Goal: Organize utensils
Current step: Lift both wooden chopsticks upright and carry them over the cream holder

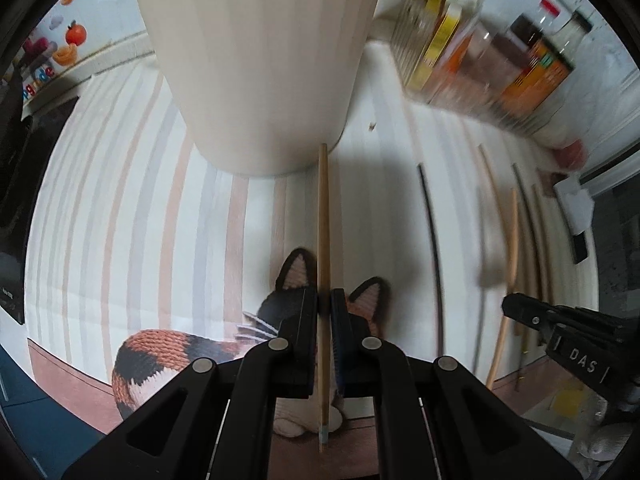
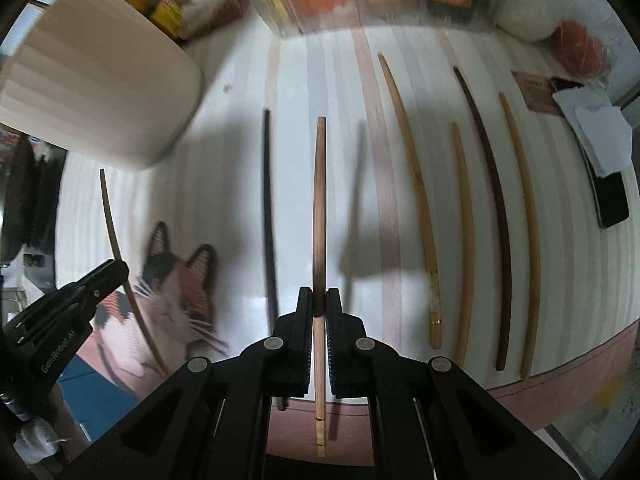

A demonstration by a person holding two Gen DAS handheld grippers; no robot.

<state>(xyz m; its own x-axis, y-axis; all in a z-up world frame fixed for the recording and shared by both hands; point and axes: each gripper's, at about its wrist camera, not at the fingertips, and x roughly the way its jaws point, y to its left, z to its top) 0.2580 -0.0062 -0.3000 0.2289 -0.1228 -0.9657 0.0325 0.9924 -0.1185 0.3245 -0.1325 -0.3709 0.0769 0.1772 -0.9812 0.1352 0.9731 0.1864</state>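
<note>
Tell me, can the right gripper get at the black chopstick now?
Probably not yet: the right gripper is shut on a tan chopstick. The black chopstick lies uncovered on the table just left of it.

"das" on right gripper; "genrobot.ai" on left gripper.

The cream holder's top is cut off, and the jars behind it are blurred.

Both wrist views look steeply down, apparently close, sharing the mat.
</note>
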